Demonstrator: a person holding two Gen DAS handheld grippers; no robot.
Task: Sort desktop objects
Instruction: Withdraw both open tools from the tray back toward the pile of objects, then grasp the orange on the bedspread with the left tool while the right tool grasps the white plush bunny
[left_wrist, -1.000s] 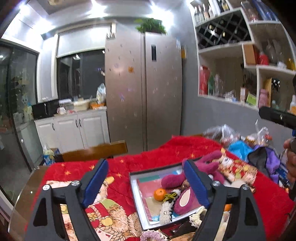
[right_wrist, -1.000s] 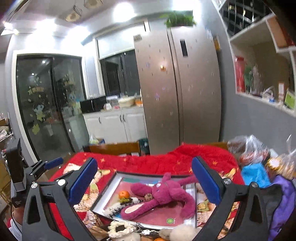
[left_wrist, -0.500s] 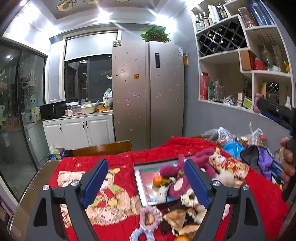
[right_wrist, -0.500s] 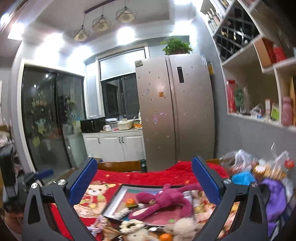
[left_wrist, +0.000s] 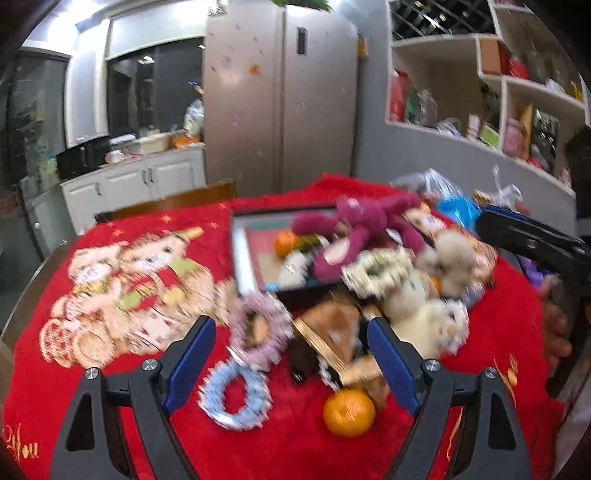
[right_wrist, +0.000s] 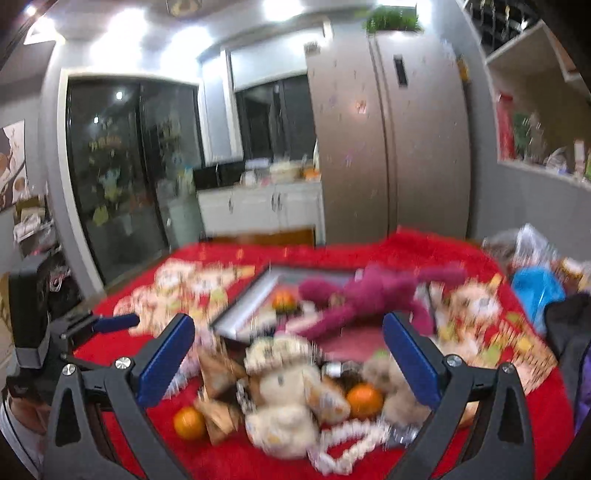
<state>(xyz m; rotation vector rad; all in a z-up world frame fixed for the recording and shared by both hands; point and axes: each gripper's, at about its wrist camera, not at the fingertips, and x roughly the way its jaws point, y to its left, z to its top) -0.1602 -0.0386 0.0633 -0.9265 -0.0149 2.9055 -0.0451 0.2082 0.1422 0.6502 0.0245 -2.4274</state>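
A heap of small things lies on a red bear-print cloth (left_wrist: 110, 288). In the left wrist view my left gripper (left_wrist: 290, 354) stands open above a pink scrunchie (left_wrist: 258, 328), a blue scrunchie (left_wrist: 232, 402), brown packets (left_wrist: 332, 332) and an orange (left_wrist: 349, 413). A magenta plush toy (left_wrist: 354, 232) lies across a framed tray (left_wrist: 240, 254) behind. In the right wrist view my right gripper (right_wrist: 290, 360) is open over a cream plush toy (right_wrist: 284, 402), with oranges (right_wrist: 364, 400) (right_wrist: 189, 422) on either side and a white bead string (right_wrist: 354, 443) in front. Both pictures are blurred.
Plastic bags and a blue pouch (left_wrist: 458, 210) crowd the table's right side, with a dark purple bag (right_wrist: 569, 332) near the edge. A wooden chair back (left_wrist: 173, 203) stands behind the table. A fridge, cabinets and wall shelves lie beyond. A hand (left_wrist: 554, 332) holds the other gripper at right.
Both grippers have dropped and tilted down toward the table, so the heap now fills the space between the fingers. Neither gripper's opening has changed.
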